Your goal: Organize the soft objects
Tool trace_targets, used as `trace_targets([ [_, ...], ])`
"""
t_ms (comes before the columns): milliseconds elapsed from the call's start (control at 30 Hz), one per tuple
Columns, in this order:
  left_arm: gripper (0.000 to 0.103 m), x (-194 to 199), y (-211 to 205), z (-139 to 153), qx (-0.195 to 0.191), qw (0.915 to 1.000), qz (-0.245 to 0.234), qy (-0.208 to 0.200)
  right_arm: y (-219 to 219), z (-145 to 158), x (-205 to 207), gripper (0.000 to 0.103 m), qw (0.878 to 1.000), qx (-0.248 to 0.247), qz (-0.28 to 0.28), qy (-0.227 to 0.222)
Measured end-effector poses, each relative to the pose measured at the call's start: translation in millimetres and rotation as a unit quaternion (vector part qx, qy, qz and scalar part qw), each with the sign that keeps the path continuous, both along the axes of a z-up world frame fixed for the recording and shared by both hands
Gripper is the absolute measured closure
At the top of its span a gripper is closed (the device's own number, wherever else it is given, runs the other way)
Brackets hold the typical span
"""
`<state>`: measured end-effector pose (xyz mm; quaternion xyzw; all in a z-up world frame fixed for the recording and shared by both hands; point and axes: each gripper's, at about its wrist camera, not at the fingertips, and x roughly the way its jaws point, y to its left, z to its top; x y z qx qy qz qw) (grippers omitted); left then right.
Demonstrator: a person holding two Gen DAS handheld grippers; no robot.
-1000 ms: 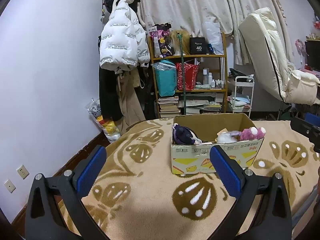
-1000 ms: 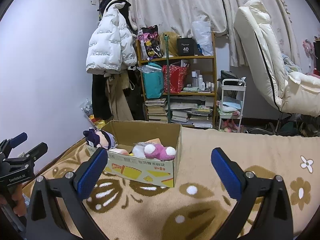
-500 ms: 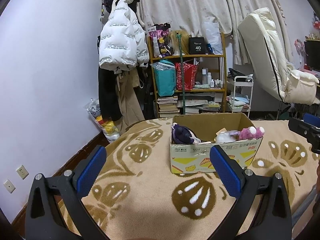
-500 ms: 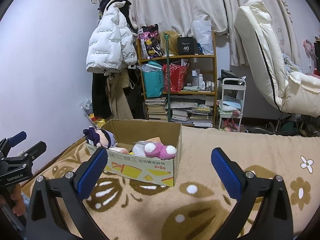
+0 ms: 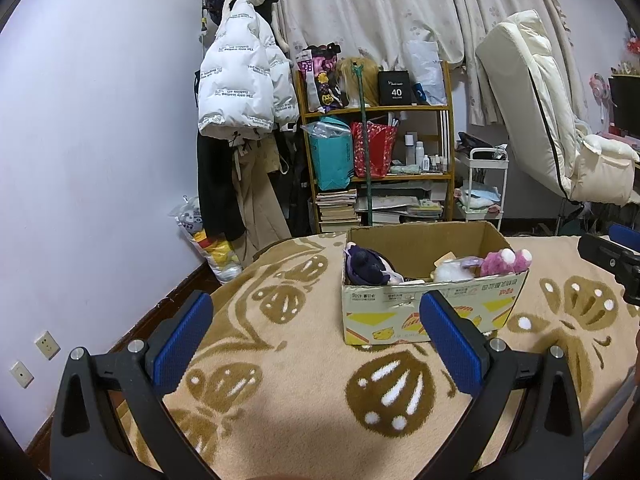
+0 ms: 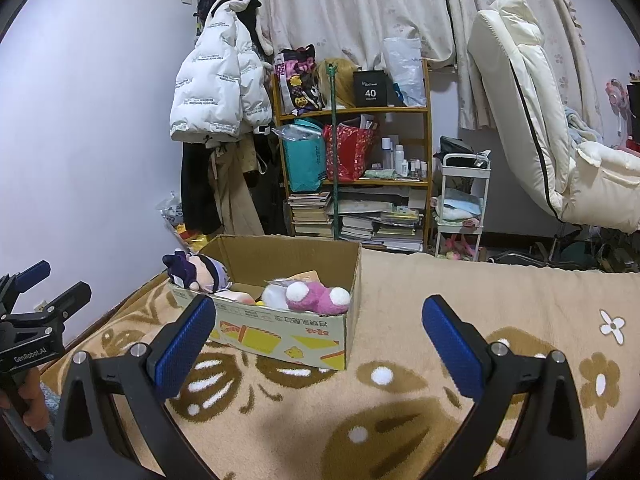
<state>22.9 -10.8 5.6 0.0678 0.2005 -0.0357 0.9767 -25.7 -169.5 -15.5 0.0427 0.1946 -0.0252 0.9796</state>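
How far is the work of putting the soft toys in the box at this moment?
Looks mostly done: the pink plush, a white plush and the dark-haired doll lie in the cardboard box. In hand: nothing; the left gripper and right gripper are open and empty. No loose toy shows on the blanket.
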Motion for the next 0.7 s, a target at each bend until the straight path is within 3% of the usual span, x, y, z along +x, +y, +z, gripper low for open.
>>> trace_targets([
  [700, 0.001, 0.5, 3.0, -5.4, 0.003, 1.0, -0.002, 0.001, -2.6, 0.1, 0.4, 0.0, 1.0, 0.0, 0.002, 0.001],
])
